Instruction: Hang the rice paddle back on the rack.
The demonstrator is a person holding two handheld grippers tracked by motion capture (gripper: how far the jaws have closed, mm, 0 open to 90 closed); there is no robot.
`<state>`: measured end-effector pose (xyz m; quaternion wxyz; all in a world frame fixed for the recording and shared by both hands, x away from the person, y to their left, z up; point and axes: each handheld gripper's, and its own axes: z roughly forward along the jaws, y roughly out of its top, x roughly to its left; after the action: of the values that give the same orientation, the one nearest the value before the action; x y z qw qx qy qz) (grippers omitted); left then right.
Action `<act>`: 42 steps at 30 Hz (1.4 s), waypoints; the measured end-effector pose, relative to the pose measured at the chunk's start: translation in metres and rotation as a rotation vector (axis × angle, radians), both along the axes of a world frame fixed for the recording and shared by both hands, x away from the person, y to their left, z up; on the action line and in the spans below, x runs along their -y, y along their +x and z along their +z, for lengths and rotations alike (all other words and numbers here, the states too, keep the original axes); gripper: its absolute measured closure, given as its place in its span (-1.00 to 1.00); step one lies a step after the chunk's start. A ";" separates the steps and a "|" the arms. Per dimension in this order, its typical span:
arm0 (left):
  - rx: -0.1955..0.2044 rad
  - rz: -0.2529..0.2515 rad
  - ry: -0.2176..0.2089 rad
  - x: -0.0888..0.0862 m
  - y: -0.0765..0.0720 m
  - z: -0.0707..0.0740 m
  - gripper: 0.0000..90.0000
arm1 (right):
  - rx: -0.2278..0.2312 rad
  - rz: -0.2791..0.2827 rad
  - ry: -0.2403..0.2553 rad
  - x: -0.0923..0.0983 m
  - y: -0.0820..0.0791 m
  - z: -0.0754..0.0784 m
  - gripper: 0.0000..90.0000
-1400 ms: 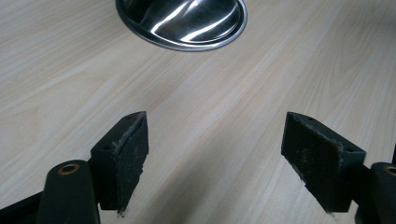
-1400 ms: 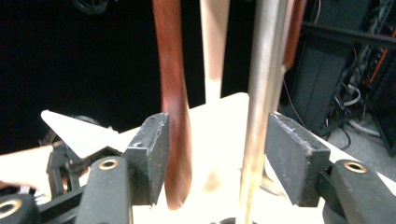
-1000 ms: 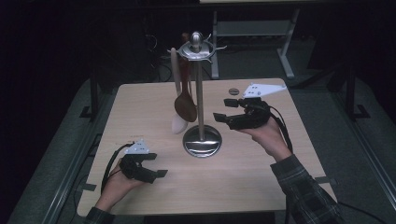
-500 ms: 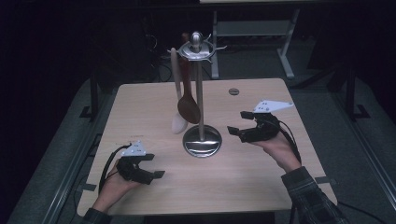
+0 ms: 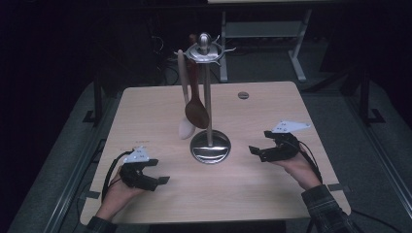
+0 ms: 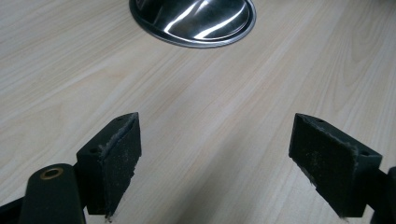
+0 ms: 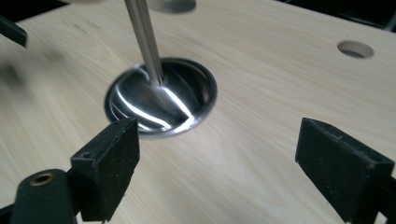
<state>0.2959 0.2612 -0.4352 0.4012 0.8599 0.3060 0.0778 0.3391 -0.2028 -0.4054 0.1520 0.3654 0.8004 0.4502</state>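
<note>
The left claw [image 5: 163, 180] is resting low at the near left of the table [image 5: 272, 194], its jaws spread with nothing but bare wood between them. The right claw [image 5: 253, 151] is sitting at the near right, its jaws having just been opening and now standing wide, nothing between them. Between the two and a little farther off, the metal stand [image 5: 210, 145] is standing upright on its round base, just beyond the right claw's tips and apart from them. Two spoons, a dark spoon [image 5: 196, 111] and a pale spoon [image 5: 185, 127], are hanging from its top.
</note>
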 end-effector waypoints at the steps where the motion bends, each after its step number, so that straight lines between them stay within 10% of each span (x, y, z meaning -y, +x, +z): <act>1: -0.001 0.006 -0.010 0.000 0.000 -0.001 -0.63 | -0.006 -0.008 0.000 0.002 -0.001 -0.003 -0.71; 42: 0.005 0.036 0.017 -0.006 0.003 -0.010 -0.63 | -0.086 -0.149 -0.094 0.061 -0.030 -0.055 -0.76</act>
<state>0.2986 0.2675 -0.4447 0.3933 0.8573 0.3199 0.0897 0.3088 -0.2642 -0.4607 0.1675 0.4356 0.7969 0.3837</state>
